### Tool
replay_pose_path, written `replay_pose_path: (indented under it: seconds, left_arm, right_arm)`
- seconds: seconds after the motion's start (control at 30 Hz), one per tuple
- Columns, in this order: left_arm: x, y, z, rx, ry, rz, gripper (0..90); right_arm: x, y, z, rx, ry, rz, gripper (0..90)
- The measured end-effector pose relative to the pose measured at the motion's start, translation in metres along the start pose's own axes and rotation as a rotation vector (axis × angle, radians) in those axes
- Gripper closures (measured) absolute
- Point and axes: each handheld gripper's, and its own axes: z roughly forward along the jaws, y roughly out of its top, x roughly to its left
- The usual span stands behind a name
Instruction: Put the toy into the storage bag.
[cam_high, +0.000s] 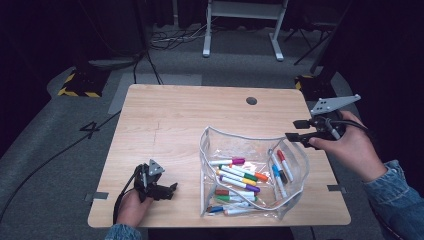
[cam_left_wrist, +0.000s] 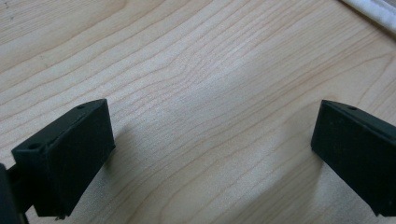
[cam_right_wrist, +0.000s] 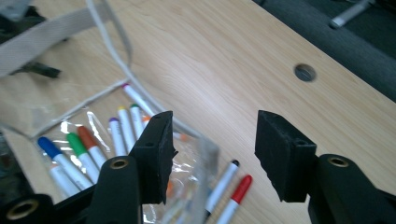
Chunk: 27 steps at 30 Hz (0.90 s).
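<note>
Item: clear plastic zip pouch with white edging (cam_high: 292, 165), lying open on the light wooden table (cam_high: 180, 115), toward 4 o'clock from the tabletop's centre. Mouth gapes toward 12 o'clock.

Contents: coloured felt-tip markers with white barrels (cam_high: 239, 175), lying flat inside the pouch; one cluster at its 9 o'clock side, a second, including a red-capped marker (cam_high: 283, 161), at its 2 o'clock side.

Right gripper (cam_high: 297, 130): in the person's right hand (cam_high: 350, 147), above the table's 3 o'clock edge, just off the pouch's 2 o'clock corner. Jaws wide apart, nothing between them; the right gripper view looks down past them at the pouch and markers.

Left gripper (cam_high: 172, 190): in the left hand (cam_high: 132, 207), resting low at the table's 7 o'clock corner, well apart from the pouch. Jaws wide, only bare wood between.

Fixture: round grey cable hole (cam_high: 251, 100), at 1 o'clock.
</note>
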Motion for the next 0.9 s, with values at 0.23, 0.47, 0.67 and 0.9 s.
replay_pose_path:
  seconds: [0.23,0.47,0.67,0.9]
  left_arm:
    - [0.0,0.0,0.0,0.0,0.0,0.0,0.0]
    - [0.0,0.0,0.0,0.0,0.0,0.0,0.0]
    - [0.0,0.0,0.0,0.0,0.0,0.001,0.0]
    - [0.0,0.0,0.0,0.0,0.0,0.0,0.0]
  right_arm:
    - [-0.03,-0.026,0.001,0.029,-0.074,0.116,48.9]
    - [-0.047,-0.058,0.022,0.094,-0.079,0.216,48.5]
    - [-0.055,-0.087,0.054,0.149,-0.047,0.276,48.6]
    - [-0.054,-0.114,0.088,0.211,-0.01,0.328,50.6]
